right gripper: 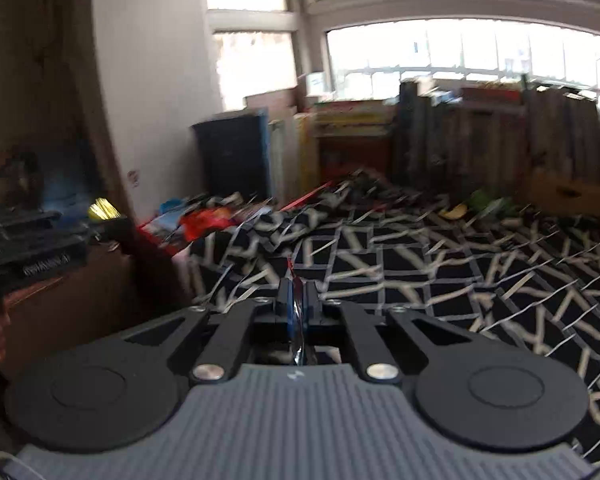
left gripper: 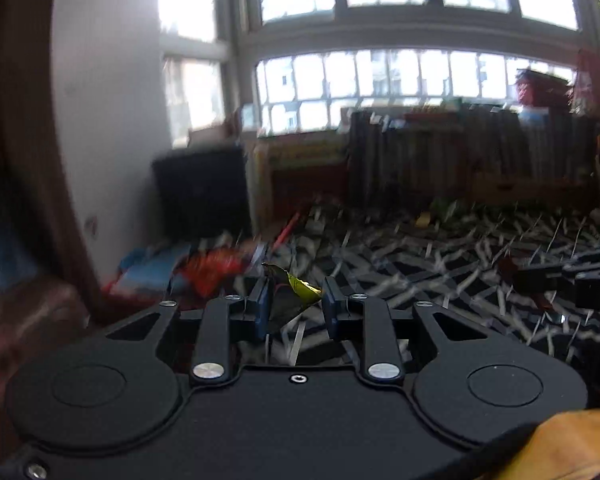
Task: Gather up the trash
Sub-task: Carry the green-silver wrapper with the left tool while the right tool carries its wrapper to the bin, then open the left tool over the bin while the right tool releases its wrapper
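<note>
Cluttered room, bright bay windows (left gripper: 380,76) ahead, everything smeared with motion blur. Below my jaws lies a black rug with pale crisscross lines (right gripper: 420,264). Far left of both jaws, a dark cabinet (left gripper: 202,192) stands against the white wall; beyond the rug's far edge, a wall of stacked books and boxes (left gripper: 460,156).

Left gripper (left gripper: 294,304): jaws partly open, not closed flat. A crumpled wrapper, yellow-green and dark (left gripper: 296,292), sits between the pads. It appears caught against the left pad, with its yellow tip near the right pad; whether it is firmly pinched I cannot tell. Just beyond my left pad, on the floor, a blurred red-orange piece of litter (left gripper: 216,270) beside something blue.

Right gripper (right gripper: 296,300): jaws nearly shut, clamped on a thin red and shiny scrap (right gripper: 296,320) standing edge-on between the pads. Ahead and left of these jaws, the same orange litter (right gripper: 204,220) at the rug's edge; far ahead right, green and yellow bits (right gripper: 472,204) on the rug.

Judgement: both jaws are loaded, so this is the carry step, with pickup done. No bin is identifiable in either view. Next move calls for finding the receptacle, keeping the left squeeze firm since that wrapper looks loosely held, then releasing over it.
</note>
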A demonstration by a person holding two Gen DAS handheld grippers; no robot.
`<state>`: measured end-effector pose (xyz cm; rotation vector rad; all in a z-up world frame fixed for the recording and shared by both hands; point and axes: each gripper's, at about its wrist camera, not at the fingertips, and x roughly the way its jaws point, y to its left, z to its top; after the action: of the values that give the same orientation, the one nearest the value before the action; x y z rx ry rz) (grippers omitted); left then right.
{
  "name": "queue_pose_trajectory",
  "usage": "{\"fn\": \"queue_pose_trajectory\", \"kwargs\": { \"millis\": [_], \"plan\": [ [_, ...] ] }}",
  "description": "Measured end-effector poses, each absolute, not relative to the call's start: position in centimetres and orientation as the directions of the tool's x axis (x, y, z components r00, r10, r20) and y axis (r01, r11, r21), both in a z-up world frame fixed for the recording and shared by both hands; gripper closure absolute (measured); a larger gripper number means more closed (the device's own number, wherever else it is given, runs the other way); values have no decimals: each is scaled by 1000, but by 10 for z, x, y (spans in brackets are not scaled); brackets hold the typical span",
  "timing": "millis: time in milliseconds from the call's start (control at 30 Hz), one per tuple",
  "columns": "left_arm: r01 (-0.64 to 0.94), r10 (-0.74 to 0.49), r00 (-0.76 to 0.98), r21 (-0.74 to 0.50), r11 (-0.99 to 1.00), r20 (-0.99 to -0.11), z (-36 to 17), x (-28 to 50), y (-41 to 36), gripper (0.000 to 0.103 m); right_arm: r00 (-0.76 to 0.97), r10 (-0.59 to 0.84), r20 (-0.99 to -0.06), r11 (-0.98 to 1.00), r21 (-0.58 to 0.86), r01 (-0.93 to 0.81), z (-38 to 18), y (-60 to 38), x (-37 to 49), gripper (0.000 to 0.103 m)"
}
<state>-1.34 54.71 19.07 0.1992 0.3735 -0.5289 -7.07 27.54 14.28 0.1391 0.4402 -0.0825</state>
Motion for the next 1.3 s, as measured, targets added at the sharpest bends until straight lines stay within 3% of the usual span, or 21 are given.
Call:
{"fn": "queue_pose_trajectory", "kwargs": {
  "millis": [333, 567, 1000, 1200, 1300],
  "plan": [
    [464, -340, 728, 63, 884, -596, 109, -32, 593, 77, 856, 85, -509, 993, 117, -29, 105, 327, -65, 95],
    [452, -315, 673, 34, 892, -670, 71, -37, 589, 77, 813, 106, -573, 993, 106, -55, 82, 338, -54, 95],
    [467, -286, 587, 29, 884, -757, 24, -38, 576, 77, 749, 167, -642, 986, 121, -116, 54, 356, -55, 95],
    [450, -257, 589, 47, 892, -766, 20, -33, 573, 71, 732, 177, -658, 984, 105, -143, 53, 360, -59, 95],
    [443, -239, 594, 64, 894, -768, 19, -29, 572, 63, 738, 164, -654, 986, 86, -143, 56, 360, -60, 95]
  ]
}}
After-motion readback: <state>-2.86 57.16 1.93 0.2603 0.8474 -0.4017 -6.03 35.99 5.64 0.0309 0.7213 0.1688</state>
